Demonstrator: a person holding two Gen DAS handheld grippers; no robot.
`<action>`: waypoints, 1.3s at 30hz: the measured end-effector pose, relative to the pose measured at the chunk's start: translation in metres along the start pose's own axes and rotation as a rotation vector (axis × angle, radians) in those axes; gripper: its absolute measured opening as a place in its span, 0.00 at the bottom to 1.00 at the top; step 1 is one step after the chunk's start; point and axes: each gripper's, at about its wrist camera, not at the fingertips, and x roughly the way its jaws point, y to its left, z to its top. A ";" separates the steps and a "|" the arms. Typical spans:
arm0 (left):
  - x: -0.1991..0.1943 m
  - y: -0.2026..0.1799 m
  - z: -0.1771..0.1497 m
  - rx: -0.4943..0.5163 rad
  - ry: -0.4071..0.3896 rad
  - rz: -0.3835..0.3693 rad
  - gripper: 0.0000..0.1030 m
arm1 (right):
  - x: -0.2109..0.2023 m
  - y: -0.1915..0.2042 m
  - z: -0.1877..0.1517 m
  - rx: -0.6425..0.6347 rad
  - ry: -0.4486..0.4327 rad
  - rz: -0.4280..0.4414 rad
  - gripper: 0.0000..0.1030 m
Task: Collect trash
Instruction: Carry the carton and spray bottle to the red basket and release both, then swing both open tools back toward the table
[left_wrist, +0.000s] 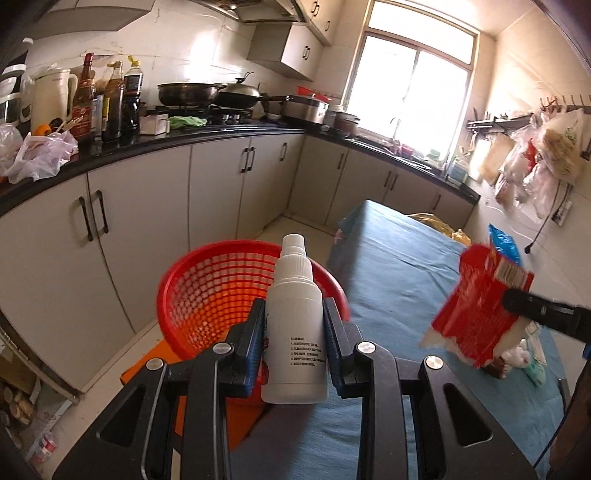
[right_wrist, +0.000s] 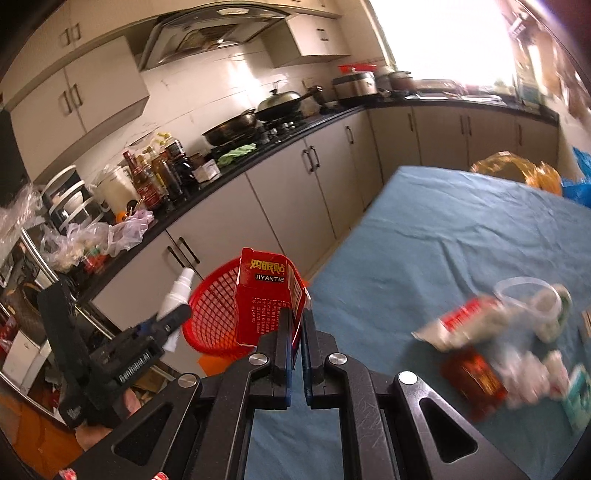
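Beside blue cloth-covered table, red plastic lattice basket, round, on floor. Left gripper clamped on white plastic spray bottle, upright, small print unreadable, above basket rim. Right gripper pinched tight on flattened red carton marked "JIYANTIE", near basket.

Counts, kitchen:

- Baskets: one, red, near left of table.
- Spray bottles: one, white.
- Red cartons: one in the air; a second red pack lies near right on the table.
- Pans on the far stove: two, a wok and a lidded pan.
- Sauce bottles, far left counter: four or more, crowded; exact count unclear.
- Kettles: one.
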 end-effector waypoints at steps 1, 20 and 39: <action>0.002 0.003 0.001 -0.002 0.001 0.006 0.28 | 0.006 0.003 0.002 -0.006 0.004 0.002 0.05; 0.048 0.036 0.015 -0.039 0.023 0.078 0.48 | 0.115 0.031 0.031 -0.026 0.081 0.000 0.20; 0.022 -0.099 -0.038 0.136 0.087 -0.156 0.55 | -0.028 -0.069 -0.035 0.098 -0.035 -0.088 0.37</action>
